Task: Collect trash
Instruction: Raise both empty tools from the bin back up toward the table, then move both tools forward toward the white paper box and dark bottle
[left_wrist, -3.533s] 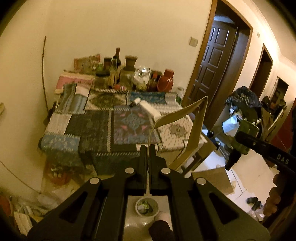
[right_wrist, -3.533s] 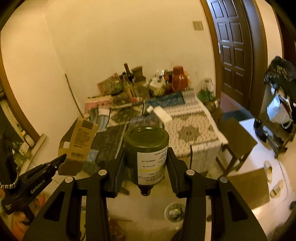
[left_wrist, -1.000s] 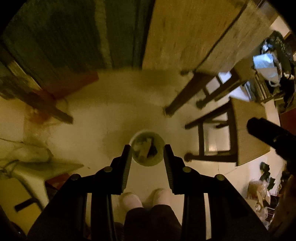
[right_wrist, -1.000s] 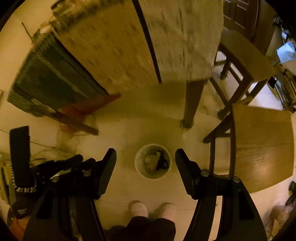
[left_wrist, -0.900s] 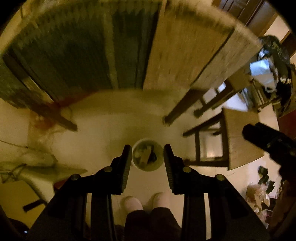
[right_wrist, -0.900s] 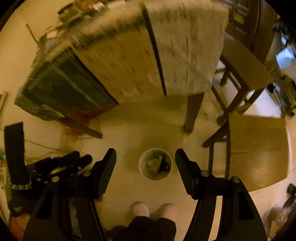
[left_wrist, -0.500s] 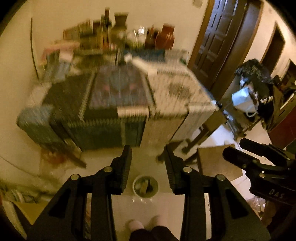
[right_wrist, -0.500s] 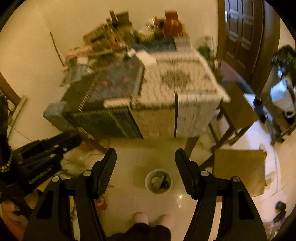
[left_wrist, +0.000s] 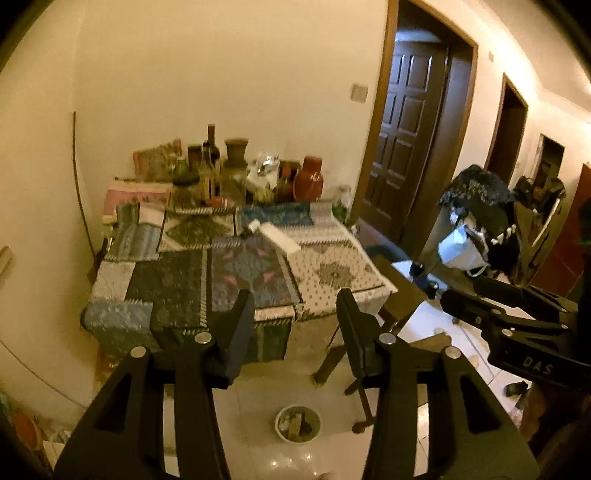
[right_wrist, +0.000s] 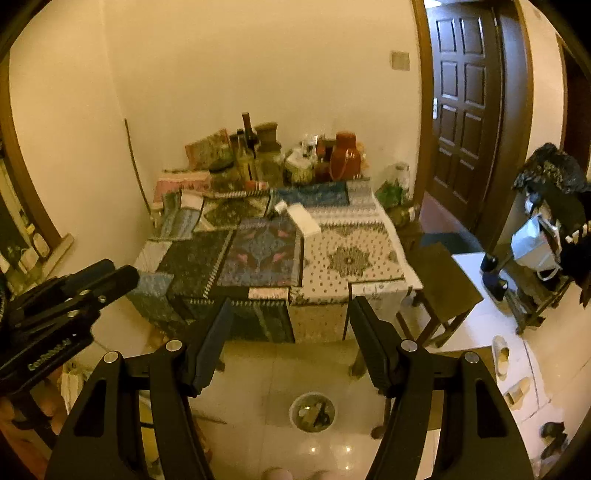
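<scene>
A small white trash bin (left_wrist: 297, 422) holding several scraps stands on the tiled floor below the table; it also shows in the right wrist view (right_wrist: 313, 411). My left gripper (left_wrist: 295, 301) is open and empty, raised and facing the patchwork-covered table (left_wrist: 184, 280). My right gripper (right_wrist: 290, 308) is open and empty, facing the same table (right_wrist: 354, 258). A white flat box (left_wrist: 277, 238) lies on the table, also in the right wrist view (right_wrist: 304, 219), with a small white item (right_wrist: 280, 207) beside it. The right gripper appears at the right of the left view (left_wrist: 517, 328).
Bottles, jars and a red jug (right_wrist: 345, 155) crowd the table's back edge by the wall. A wooden stool (right_wrist: 441, 280) stands right of the table. A dark door (right_wrist: 465, 96) and a cluttered rack (right_wrist: 546, 236) are at the right.
Both grippers have tilted up from looking straight down at the bin to facing the table. The box and green bottle held earlier are gone from the jaws.
</scene>
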